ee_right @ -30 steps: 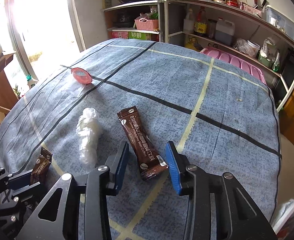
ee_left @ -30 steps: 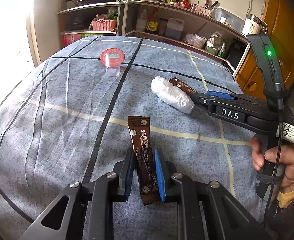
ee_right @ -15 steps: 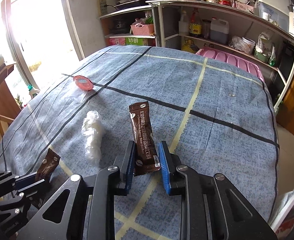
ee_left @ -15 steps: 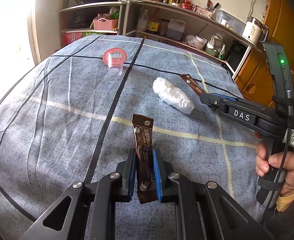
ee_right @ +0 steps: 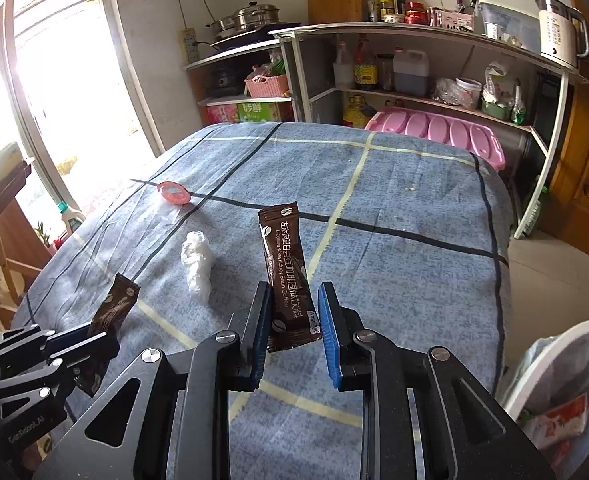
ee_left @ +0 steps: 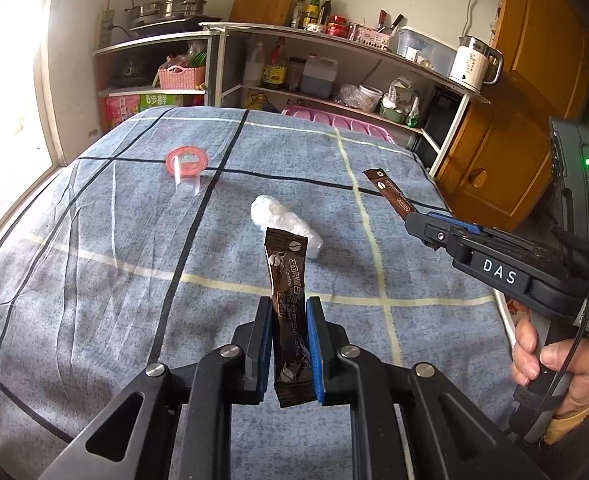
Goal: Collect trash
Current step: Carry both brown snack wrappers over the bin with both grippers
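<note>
Currently both grippers are raised above the desk (ee_left: pixel 94 280), which is covered by a blue checked cloth. Left gripper (ee_left: pixel 289 344): jaws clamped on a brown coffee sachet (ee_left: pixel 288 280), held upright, top end free, bottom end poking out below the pads. Right gripper (ee_right: pixel 292 322): jaws clamped on a second brown coffee sachet (ee_right: pixel 286 276), also upright, leaning slightly; in the right wrist view the left pad presses the sachet's edge, and a narrow gap shows on the blue-pad side. Landmark: the crumpled white wrapper (ee_left: pixel 284 224) lying on the cloth near the desk's middle. Left gripper's sachet sits in front of the wrapper in the left wrist view, overlapping its near end. Right gripper comes in from the right of the wrapper. A clear plastic cup with a red lid (ee_left: pixel 186 168) lies on its side beyond the wrapper and to its left, well apart from it. White bin (ee_right: pixel 554 384) holding some rubbish stands off the desk, lower right in the right wrist view.
</note>
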`<state>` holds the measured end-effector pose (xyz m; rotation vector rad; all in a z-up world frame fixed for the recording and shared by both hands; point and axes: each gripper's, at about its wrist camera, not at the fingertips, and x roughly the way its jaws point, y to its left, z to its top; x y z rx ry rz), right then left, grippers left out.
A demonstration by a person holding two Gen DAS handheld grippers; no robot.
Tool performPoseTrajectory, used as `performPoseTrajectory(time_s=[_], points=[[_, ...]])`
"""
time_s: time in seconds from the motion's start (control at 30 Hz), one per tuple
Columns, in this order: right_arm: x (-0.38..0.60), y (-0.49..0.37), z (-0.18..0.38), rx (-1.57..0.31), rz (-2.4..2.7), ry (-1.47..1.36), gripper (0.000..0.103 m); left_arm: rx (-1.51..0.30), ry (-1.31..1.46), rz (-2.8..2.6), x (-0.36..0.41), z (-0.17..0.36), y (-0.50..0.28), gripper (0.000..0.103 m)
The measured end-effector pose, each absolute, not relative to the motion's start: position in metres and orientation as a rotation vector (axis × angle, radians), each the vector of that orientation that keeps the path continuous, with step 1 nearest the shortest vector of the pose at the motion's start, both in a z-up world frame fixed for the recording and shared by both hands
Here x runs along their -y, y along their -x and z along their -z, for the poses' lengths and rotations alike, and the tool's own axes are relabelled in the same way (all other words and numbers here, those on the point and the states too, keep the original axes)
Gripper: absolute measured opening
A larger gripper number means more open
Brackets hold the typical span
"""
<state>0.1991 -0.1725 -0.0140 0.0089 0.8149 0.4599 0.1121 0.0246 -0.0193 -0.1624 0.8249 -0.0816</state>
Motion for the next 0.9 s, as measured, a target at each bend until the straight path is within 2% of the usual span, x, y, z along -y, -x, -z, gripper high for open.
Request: performPoseTrajectory(time_s=[0.37, 0.9], points=[[0.240, -0.163, -0.011, -0.763, -0.343, -0.066, 0.025, -0.778, 0.103, 0.218, 0.034, -0.010, -0.115, 0.016], [0.342, -0.122, -0.022, -0.746, -0.145, -0.111, 0.025, -0.780, 0.051, 0.437, 0.135, -0.020, -0.122, 0.017]])
